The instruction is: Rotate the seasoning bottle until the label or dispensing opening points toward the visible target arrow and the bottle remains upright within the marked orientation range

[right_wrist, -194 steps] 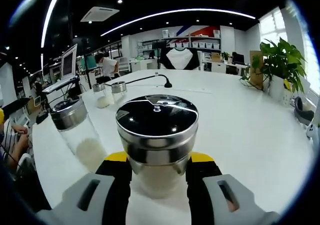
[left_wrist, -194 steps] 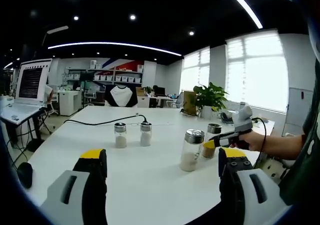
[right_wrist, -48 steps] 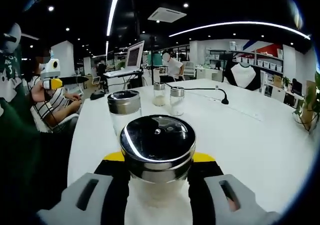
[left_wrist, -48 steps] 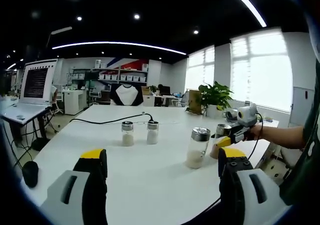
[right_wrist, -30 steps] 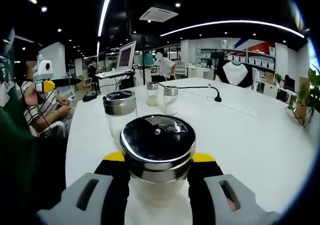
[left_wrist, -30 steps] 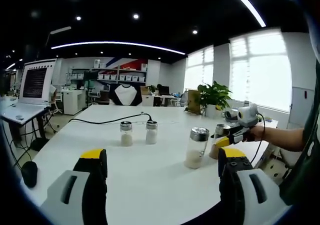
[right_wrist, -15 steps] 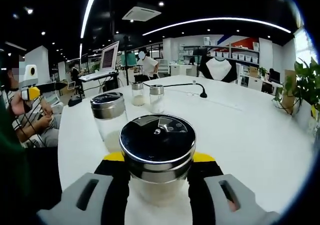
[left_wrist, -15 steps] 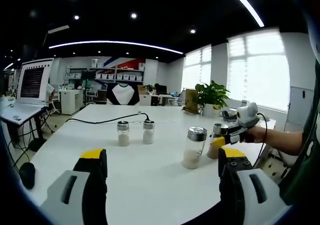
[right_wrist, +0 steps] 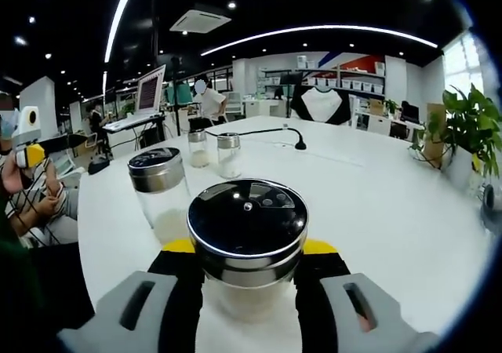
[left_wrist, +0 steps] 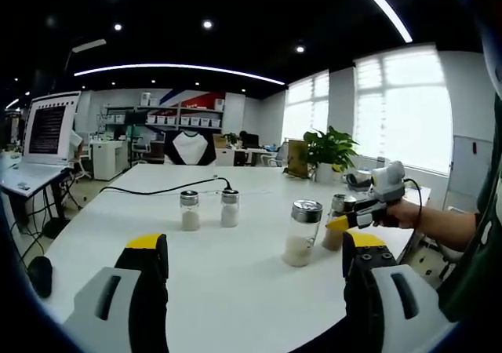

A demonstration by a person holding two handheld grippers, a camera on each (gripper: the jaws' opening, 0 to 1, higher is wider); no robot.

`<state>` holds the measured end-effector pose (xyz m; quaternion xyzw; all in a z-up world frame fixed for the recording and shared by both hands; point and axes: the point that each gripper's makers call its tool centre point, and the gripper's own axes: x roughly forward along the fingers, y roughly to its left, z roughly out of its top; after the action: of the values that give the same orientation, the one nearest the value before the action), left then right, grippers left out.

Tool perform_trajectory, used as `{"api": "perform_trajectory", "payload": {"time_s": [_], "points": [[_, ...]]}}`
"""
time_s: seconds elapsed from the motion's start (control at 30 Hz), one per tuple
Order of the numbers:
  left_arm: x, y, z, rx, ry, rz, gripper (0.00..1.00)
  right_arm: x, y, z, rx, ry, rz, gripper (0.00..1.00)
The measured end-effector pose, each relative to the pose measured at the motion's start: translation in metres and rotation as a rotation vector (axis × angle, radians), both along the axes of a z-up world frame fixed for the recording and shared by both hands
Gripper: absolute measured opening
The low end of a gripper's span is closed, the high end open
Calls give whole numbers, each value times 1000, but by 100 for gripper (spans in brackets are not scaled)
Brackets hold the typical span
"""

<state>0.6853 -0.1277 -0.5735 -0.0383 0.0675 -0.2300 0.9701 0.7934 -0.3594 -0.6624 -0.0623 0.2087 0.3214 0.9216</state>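
Seasoning bottle (right_wrist: pixel 247 239) is sitting upright between the jaws of the right gripper (right_wrist: pixel 247 268), which is clamping it on both sides of the glass.

The bottle is standing near the edge of the white table (right_wrist: pixel 376 196), with a taller jar (right_wrist: pixel 159 192) just beside it and two small shakers (right_wrist: pixel 213 152) farther back. The left gripper (left_wrist: pixel 255 278) is hanging apart and holding nothing, well away from the bottles. In the left gripper view the right gripper (left_wrist: pixel 367 210) is reaching in at the bottle (left_wrist: pixel 335 221). I cannot find any arrow on the table, so I judge the turning should go slowly, around the vertical axis only, keeping the base flat and watching the holes in the black lid (right_wrist: pixel 249 212).
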Motion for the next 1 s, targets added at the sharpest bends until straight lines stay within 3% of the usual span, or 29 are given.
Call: {"api": "perform_trajectory", "payload": {"time_s": [0.57, 0.87, 1.0], "points": [[-1, 10, 4, 1, -6, 29, 97, 1, -4, -1, -14, 13, -190, 44], [-1, -2, 2, 27, -13, 19, 96, 2, -7, -1, -2, 7, -301, 44], [1, -3, 8, -28, -15, 20, 97, 3, -10, -2, 2, 22, -342, 44]]}}
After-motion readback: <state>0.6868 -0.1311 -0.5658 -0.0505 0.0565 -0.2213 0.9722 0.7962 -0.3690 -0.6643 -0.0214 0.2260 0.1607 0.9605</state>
